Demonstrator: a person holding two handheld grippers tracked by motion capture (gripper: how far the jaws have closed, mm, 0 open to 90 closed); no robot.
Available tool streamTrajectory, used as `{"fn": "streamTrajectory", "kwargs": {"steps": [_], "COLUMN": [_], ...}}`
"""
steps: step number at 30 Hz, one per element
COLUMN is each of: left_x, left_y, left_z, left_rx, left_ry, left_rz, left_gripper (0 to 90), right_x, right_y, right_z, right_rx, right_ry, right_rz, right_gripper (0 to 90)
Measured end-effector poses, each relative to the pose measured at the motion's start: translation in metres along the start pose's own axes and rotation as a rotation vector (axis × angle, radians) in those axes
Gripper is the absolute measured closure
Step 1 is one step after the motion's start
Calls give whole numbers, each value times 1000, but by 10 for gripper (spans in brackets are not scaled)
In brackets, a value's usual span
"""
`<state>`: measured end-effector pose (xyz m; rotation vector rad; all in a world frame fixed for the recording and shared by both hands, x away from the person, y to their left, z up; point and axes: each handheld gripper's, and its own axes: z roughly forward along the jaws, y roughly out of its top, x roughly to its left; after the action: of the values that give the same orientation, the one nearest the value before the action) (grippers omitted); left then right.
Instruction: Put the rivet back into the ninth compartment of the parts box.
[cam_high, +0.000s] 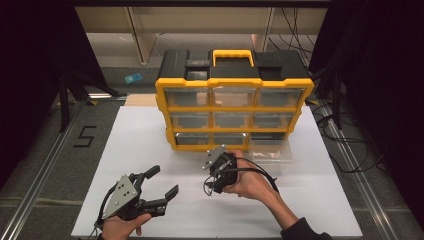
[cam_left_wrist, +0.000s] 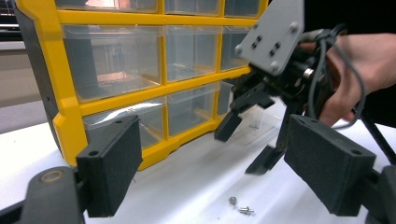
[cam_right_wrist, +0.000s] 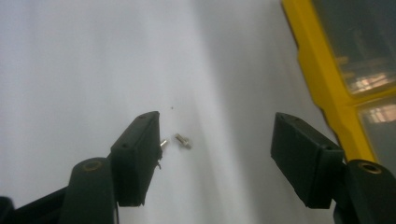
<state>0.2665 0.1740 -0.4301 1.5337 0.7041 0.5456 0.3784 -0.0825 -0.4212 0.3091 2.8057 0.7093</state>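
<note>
Two grippers (cam_high: 159, 186) are out over the white table top (cam_high: 310, 210), one in each of the person's hands. Nearest to me is the left one, held low at the front left corner of the sheet, jaws spread wide with nothing between them. In its own view the two black pads (cam_left_wrist: 112, 163) stand well apart and frame the scene ahead.

A bit further in, roughly mid-table, the right gripper (cam_high: 212, 176) is tipped down toward the surface, the hand (cam_high: 250, 181) wrapped around its body and the cable looping off behind. Its jaws are open too, fairly wide, and not holding anything. From the left gripper view you can see its fingers hanging just above the table.

The stuff it's pointed at: a couple of tiny metal screws (cam_right_wrist: 183, 140) lying loose on the white surface. In the right gripper view one sits between the two pads, much closer to the left-hand pad, and another little bit pokes out right beside that pad's edge. Can't tell if that one is touching the pad. The left gripper view shows the same small bits (cam_left_wrist: 245, 210) on the table near the front.

Behind all that sits the yellow-and-black organizer (cam_high: 234, 107), upright, with three rows of clear drawers and a yellow handle on top. A clear drawer (cam_high: 270, 148) is out on the table in front of the organizer's bottom right corner, just past the right hand.
</note>
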Motion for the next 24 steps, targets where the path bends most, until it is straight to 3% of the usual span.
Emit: {"fn": "streamTrajectory", "kwargs": {"steps": [4, 17, 19, 22, 24], "left_x": [0, 0, 0, 0, 0], "left_y": [0, 0, 0, 0, 0], "left_z": [0, 0, 0, 0, 0], "left_rx": [-1, 0, -1, -2, -1], "left_ry": [1, 0, 0, -1, 0], "left_rz": [-2, -3, -3, -2, -3], "left_gripper": [186, 186, 186, 186, 186], "right_x": [1, 0, -1, 0, -2], "right_y": [1, -2, -2, -2, -3], "right_z": [11, 34, 37, 42, 43], "right_rx": [38, 109, 113, 129, 153], "right_ry": [39, 72, 81, 81, 82], "right_rz": [-11, -7, -34, -29, -64], "right_gripper": [391, 486, 534, 576, 601]}}
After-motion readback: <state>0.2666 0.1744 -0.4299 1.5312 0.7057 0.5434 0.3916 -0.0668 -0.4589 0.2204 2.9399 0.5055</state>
